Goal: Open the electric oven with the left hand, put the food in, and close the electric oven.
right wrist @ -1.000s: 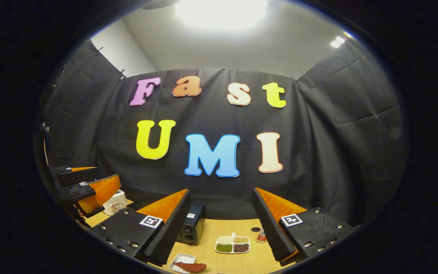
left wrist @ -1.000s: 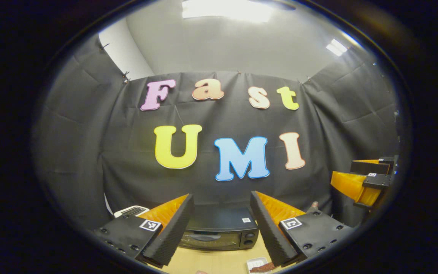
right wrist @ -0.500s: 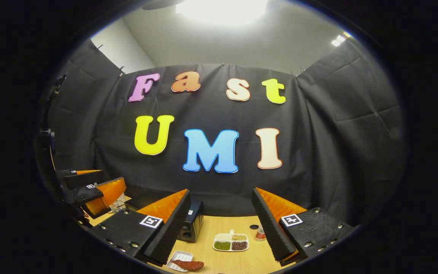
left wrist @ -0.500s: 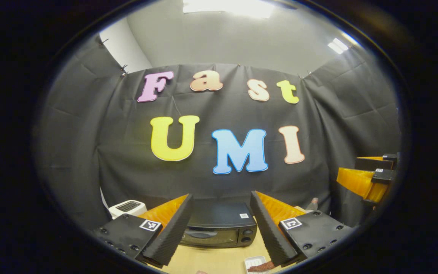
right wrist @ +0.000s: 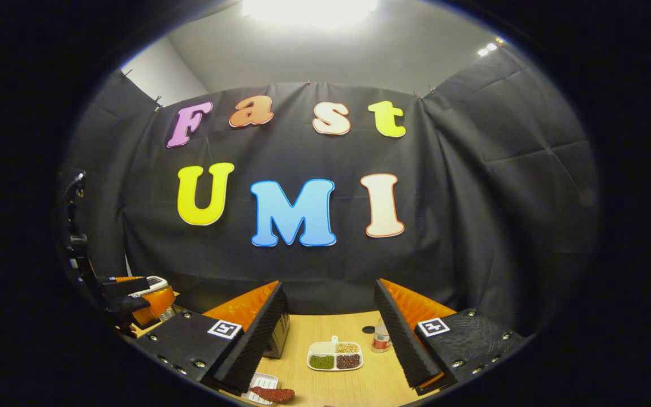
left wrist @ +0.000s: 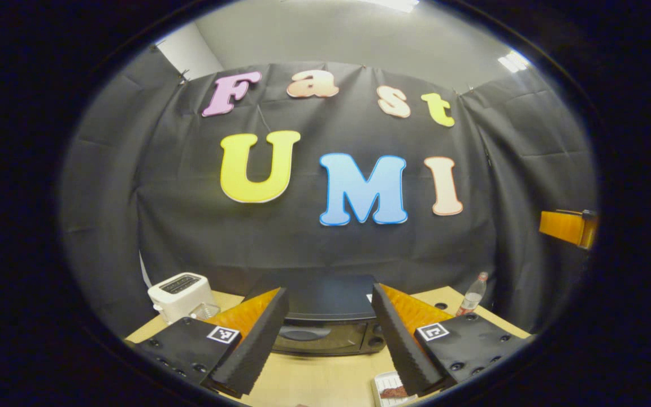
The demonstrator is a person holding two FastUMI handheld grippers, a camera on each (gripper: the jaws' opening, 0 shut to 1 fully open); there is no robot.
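The black electric oven stands straight ahead of my left gripper, its door shut and the handle across the front. That gripper is open, holds nothing, and is short of the oven. A small white tray with a reddish-brown piece of food lies on the table by its right finger. In the right gripper view the same food lies low in front of my right gripper, which is open and holds nothing. One corner of the oven peeks from behind its left finger. The left gripper hangs at the far left.
A white toaster stands left of the oven and a small bottle to its right. A divided plate of beans and the bottle sit on the wooden table. The right gripper hovers at the left gripper view's right edge.
Both views have tipped downward and the left gripper has come closer to the oven, which looks larger. More of the table shows. Both grippers stay open.
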